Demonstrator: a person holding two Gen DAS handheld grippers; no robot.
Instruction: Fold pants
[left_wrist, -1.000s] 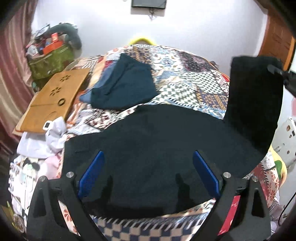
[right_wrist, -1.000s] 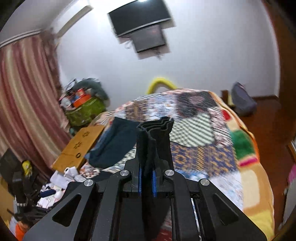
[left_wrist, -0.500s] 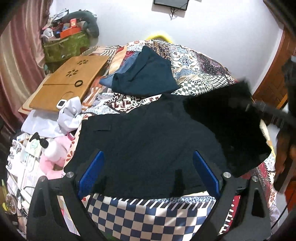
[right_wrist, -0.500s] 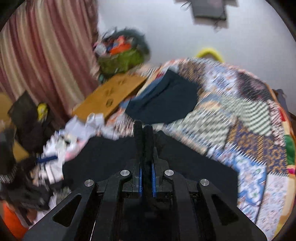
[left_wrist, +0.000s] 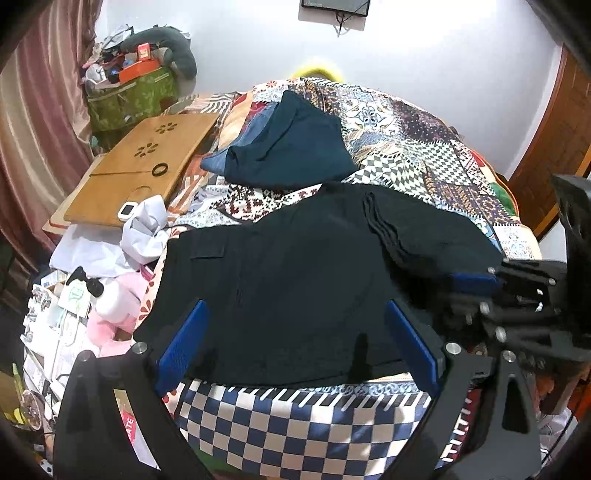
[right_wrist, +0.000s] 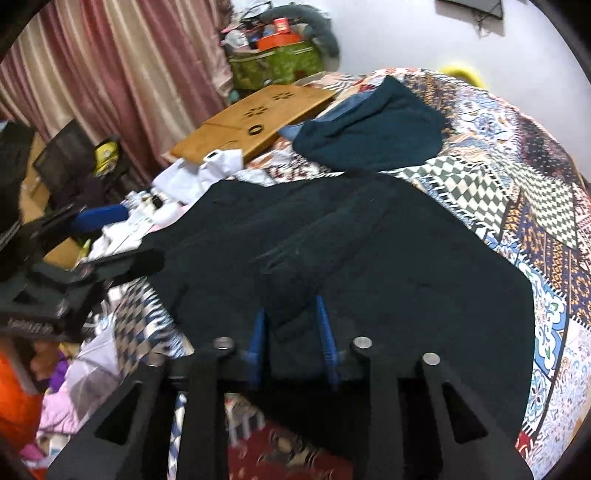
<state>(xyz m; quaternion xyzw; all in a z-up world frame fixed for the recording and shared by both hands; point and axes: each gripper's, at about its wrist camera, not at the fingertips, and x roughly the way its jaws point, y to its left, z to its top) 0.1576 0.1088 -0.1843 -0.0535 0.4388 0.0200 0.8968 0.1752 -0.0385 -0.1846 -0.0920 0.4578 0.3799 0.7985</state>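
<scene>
Laying the fold flat, the pants (left_wrist: 280, 288) were spread on the quilt (left_wrist: 436, 158); the right gripper (right_wrist: 291, 328), part-spread, loosely straddled their hem, the left gripper (left_wrist: 295, 343) hovered wide apart; release was best made low.

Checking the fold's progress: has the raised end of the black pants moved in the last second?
Yes. The black pants' end came down from beside the white wall onto the garment, over the patchwork quilt; the right gripper is opening.
</scene>
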